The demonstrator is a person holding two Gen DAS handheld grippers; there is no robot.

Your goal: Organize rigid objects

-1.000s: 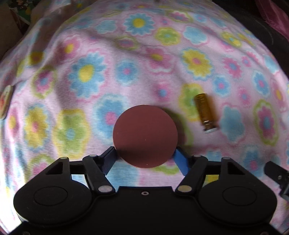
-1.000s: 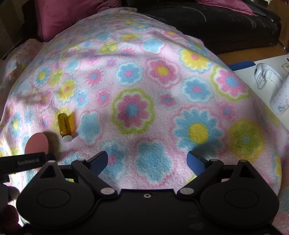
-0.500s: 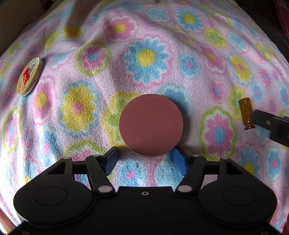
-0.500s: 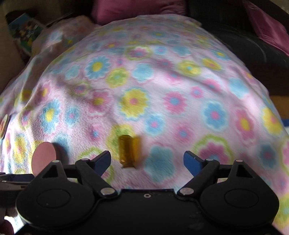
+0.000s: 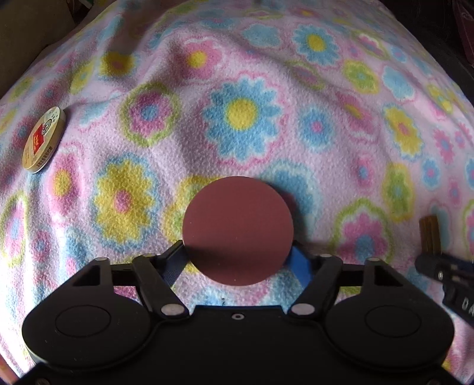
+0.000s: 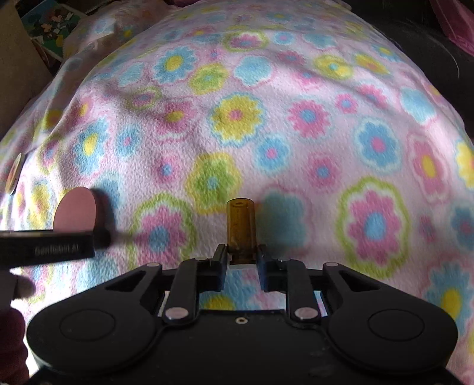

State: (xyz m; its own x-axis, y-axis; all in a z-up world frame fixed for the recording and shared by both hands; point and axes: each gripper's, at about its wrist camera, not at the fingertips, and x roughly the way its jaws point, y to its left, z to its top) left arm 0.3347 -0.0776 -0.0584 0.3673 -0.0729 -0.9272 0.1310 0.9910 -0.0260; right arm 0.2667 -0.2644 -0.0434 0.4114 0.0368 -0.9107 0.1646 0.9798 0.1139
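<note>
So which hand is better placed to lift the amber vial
Right. The right gripper is shut on the vial's cap end, while the left gripper holds the maroon disc, jaws opening.

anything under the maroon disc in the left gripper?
Only the floral blanket shows around the maroon disc, gripped in the left gripper, jaws opening slightly. Whatever lies directly beneath the disc is covered.

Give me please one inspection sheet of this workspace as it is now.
Surface: flowered fleece blanket, wrinkled.
Job's things: maroon disc between the left pads; amber vial clamped near its cap; round tin lying at the left.
Clutter: nothing seen.
Grippers: left hand-held gripper opening slightly, pads at the disc's edges; right hand-held gripper shut on the vial.
Cables: nothing seen.
Surroundings: dark sofa, picture book.
</note>
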